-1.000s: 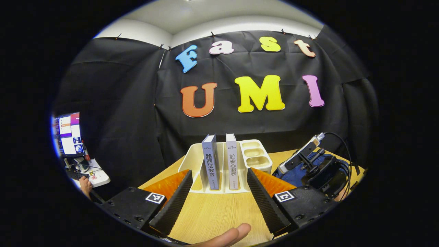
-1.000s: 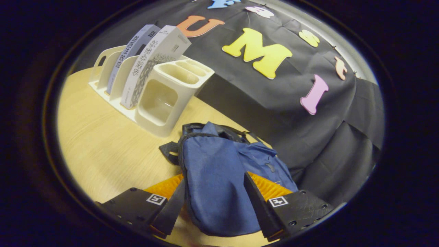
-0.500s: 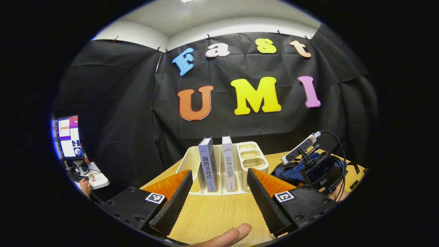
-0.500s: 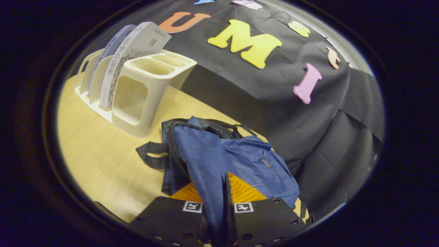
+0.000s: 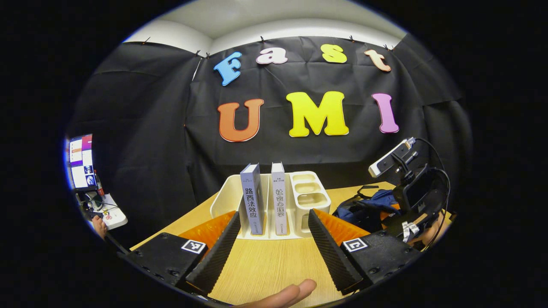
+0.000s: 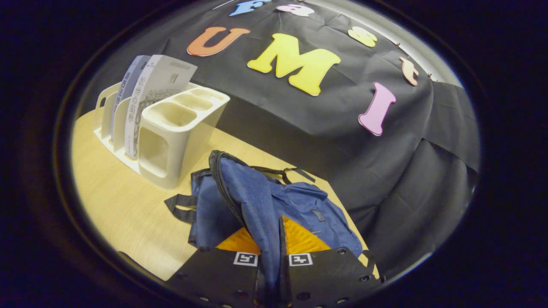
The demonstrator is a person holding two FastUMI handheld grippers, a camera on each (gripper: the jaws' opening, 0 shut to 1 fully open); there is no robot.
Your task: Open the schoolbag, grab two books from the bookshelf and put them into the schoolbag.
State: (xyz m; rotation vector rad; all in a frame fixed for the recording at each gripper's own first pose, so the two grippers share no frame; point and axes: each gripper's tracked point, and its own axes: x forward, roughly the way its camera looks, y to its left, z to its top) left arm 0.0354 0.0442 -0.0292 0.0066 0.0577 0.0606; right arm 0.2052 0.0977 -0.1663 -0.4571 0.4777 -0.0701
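step: opening blue schoolbag [image 6: 274, 205] | right gripper [image 6: 280, 261] jaws clamped on its flap, lifted off the bench [image 6: 115, 201] | left gripper [image 5: 269, 244] jaws spread, empty, facing two books [image 5: 265, 201] upright in white bookshelf [image 5: 314, 199] | left: both books, none packed

Even overhead light is falling on the pale wooden worktop [image 5: 265, 265], brighter in the left gripper view and dimmer, warmer in the right gripper view. Fisheye distortion is bending the white plastic bookshelf [image 6: 171, 141] and worktop edges. Soft shadows are lying under the crumpled blue fabric schoolbag [image 6: 274, 201]. Rims are blurring slightly.
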